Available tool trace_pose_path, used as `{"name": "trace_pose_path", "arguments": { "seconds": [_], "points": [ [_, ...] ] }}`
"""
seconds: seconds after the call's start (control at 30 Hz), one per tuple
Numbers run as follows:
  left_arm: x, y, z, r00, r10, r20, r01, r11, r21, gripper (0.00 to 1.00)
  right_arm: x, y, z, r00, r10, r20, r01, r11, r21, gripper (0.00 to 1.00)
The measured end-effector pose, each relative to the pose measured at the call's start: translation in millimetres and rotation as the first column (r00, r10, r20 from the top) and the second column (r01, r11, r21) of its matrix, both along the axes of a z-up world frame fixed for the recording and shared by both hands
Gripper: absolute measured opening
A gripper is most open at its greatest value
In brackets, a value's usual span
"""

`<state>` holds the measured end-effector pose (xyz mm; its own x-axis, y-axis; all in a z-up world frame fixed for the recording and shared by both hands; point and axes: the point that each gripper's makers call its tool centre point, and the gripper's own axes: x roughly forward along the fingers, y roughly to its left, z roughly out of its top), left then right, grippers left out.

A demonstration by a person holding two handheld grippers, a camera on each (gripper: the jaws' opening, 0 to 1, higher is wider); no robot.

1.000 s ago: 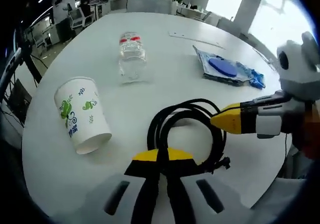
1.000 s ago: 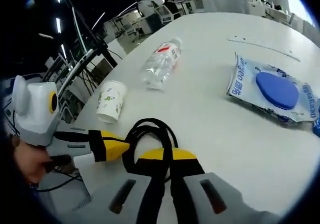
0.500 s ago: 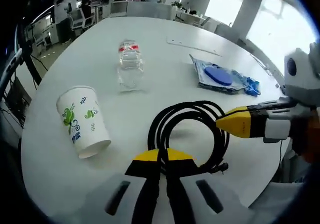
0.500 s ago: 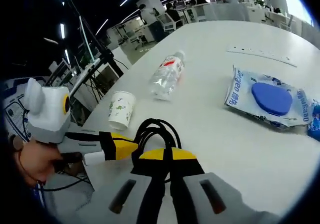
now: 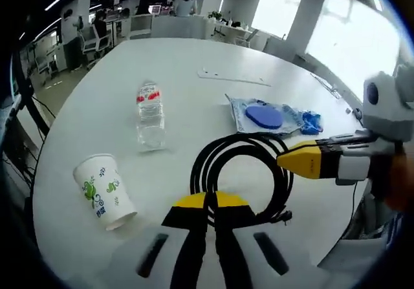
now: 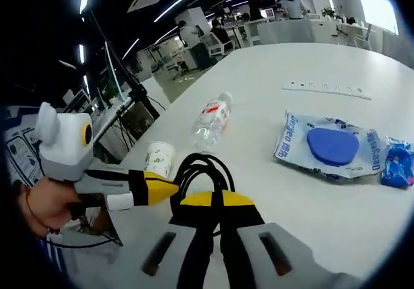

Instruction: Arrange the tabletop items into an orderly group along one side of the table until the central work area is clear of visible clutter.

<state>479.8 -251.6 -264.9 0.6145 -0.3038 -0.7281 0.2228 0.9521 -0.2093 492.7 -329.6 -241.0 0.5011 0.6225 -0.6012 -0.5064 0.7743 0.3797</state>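
A coiled black cable [image 5: 240,140] hangs in a loop over the near edge of the white table [image 5: 84,95]. My left gripper [image 5: 208,202] is shut on the coil's near side. From the right, my right gripper [image 5: 291,160] meets the coil with its yellow tip. In the right gripper view the same cable [image 6: 200,161] rises out of my right gripper [image 6: 213,202], which is shut on it, while the left gripper [image 6: 162,187] comes in from the left. A paper cup [image 5: 103,191] lies on its side, and a clear water bottle [image 5: 150,116] lies beyond it.
A blue-and-white packet [image 5: 265,116] and a small blue wrapper [image 5: 310,122] lie at the right of the table. A white strip [image 5: 233,77] lies farther back. Office desks and chairs stand beyond the table. A hand [image 6: 45,205] holds the left gripper.
Both cameras have risen and pulled back, so the cup, bottle and packet look smaller and farther. The cable coil stays held in both grippers and has come up with them.
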Motion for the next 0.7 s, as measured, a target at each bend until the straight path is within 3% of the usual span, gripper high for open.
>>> {"name": "trace_pose_path", "arguments": {
  "seconds": [0.43, 0.7],
  "points": [
    [14.5, -44, 29.5, 0.991, -0.124, 0.055, 0.124, 0.992, 0.002, 0.0, 5, -46, 26.8, 0.993, -0.108, 0.047, 0.107, 0.994, 0.035, 0.0],
    [21.9, -80, 48.2, 0.973, -0.214, 0.084, 0.214, 0.977, 0.014, 0.0, 6, -81, 39.1, 0.981, -0.183, 0.069, 0.18, 0.982, 0.05, 0.0]
  ]
}}
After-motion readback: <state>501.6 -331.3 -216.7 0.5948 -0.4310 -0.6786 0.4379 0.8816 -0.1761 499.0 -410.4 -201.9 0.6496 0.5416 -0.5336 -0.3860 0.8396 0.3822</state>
